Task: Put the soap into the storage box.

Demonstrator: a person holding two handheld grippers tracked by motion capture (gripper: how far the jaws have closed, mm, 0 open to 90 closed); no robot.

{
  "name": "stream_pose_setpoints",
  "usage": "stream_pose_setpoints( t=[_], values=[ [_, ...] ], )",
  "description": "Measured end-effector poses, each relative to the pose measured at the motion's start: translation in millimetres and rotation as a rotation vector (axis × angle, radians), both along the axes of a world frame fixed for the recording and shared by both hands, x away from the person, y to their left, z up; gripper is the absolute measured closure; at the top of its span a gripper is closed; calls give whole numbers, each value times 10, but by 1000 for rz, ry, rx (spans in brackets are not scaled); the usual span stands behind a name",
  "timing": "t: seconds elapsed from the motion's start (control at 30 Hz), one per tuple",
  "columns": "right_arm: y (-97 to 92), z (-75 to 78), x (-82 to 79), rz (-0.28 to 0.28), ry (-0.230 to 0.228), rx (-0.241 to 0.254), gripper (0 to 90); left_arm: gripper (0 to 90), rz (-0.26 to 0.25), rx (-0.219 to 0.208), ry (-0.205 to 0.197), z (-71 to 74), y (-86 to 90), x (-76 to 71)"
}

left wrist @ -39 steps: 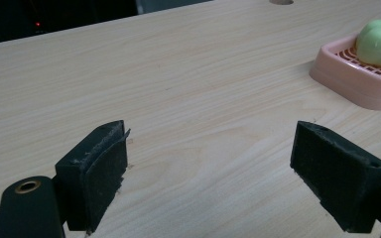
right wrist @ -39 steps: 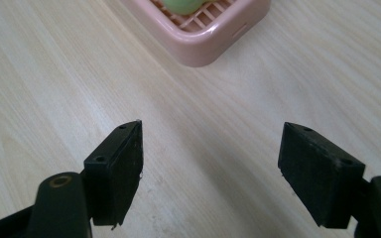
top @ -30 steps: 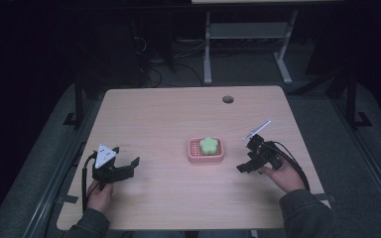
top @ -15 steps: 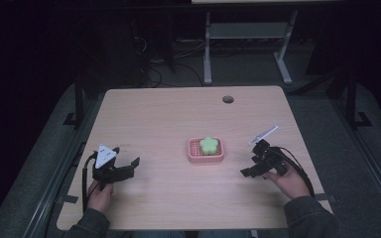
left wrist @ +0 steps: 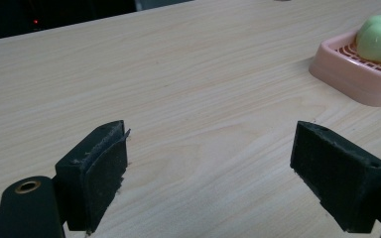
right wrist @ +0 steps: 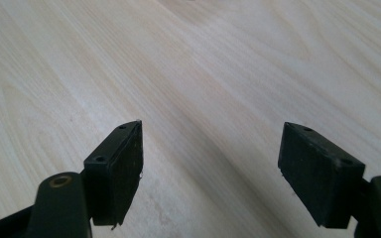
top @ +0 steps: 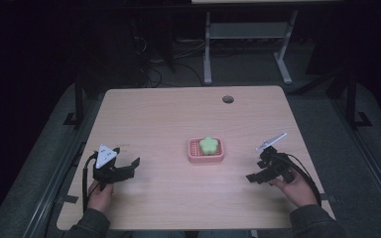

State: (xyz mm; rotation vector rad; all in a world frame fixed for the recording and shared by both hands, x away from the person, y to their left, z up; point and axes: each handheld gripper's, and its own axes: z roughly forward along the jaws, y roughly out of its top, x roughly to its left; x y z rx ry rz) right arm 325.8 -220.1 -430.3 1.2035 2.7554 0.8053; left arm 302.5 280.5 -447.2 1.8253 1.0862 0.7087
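Both hands rested low on the desk (top: pixel 168 119). The left gripper (top: pixel 125 167) and right gripper (top: pixel 256 176) had jaws wide apart, holding nothing. Between them, the green soap (top: pixel 208 144) lay in the pink dish (top: pixel 194 154).

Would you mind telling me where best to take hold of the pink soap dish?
Probably by the pink soap dish's two long side walls, coming straight down from above with open tongs. The walls look straight and upright, and the green soap sits inside, clear of the rim.
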Motion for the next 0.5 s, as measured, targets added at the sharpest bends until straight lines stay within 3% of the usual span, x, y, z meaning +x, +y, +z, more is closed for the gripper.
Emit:
stream_pose_setpoints(
  t=[0.5],
  values=[
    [-148, -58, -241, -29, -25, 16, 249, 145, 0, 4, 4, -10, -14, 6]
  ],
)
